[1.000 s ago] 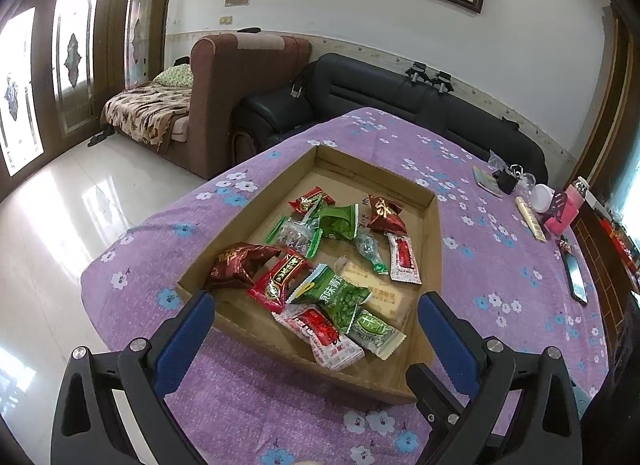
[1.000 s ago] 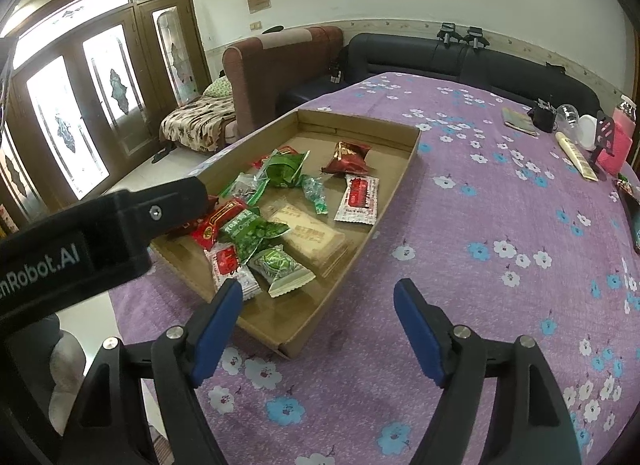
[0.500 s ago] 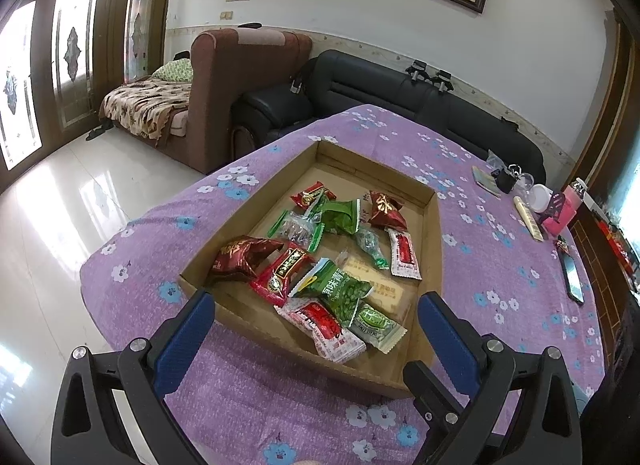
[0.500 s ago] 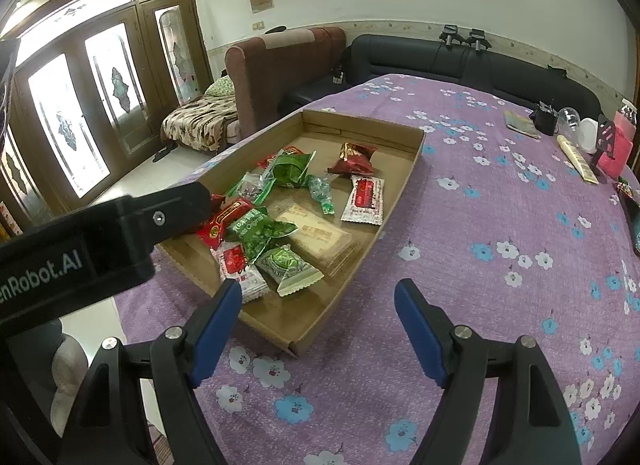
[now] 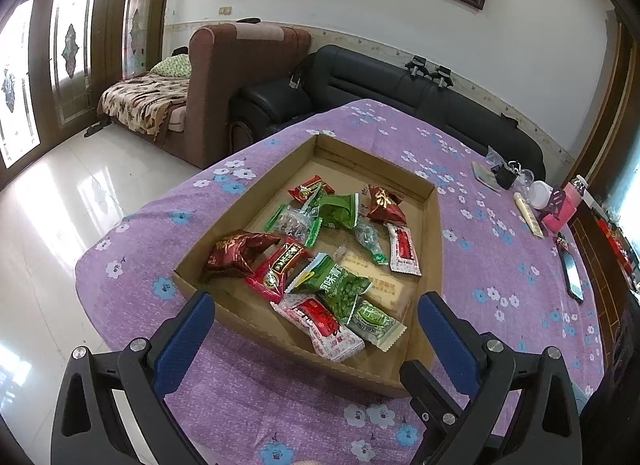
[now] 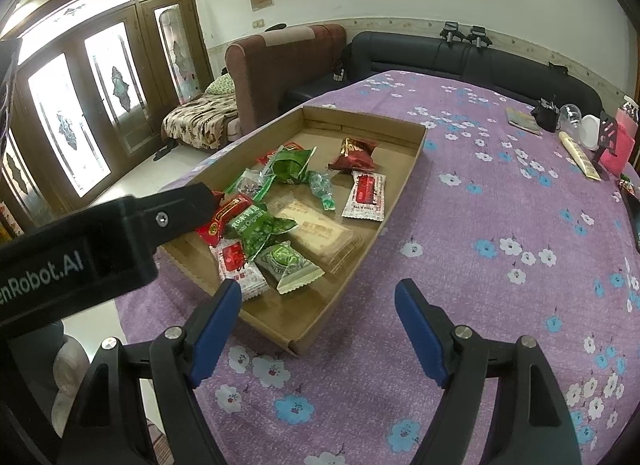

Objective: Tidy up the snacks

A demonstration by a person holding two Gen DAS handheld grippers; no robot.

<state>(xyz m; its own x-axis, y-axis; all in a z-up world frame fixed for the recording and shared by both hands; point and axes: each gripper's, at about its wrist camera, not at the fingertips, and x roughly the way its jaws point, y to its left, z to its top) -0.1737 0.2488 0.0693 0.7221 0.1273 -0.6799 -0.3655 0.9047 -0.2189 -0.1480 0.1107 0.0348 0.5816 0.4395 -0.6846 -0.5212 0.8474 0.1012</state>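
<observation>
Both grippers spread wide, holding nothing: left gripper [image 5: 314, 323] above the cardboard tray's [image 5: 434, 261] near edge, right gripper [image 6: 318, 315] by its near-right corner. Snack packets [image 5: 334, 289] lie loose in tray on purple floral tablecloth [image 6: 500, 225].

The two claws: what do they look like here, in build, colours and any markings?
The left claw and the right claw match: black angular plastic frames, silver screw heads at the joints, and blue pads lining the inner faces of the fingers. The right wrist view shows the left unit's black body, with white lettering ending "nRobot.AI". No cables, sleeves or hands show.
</observation>
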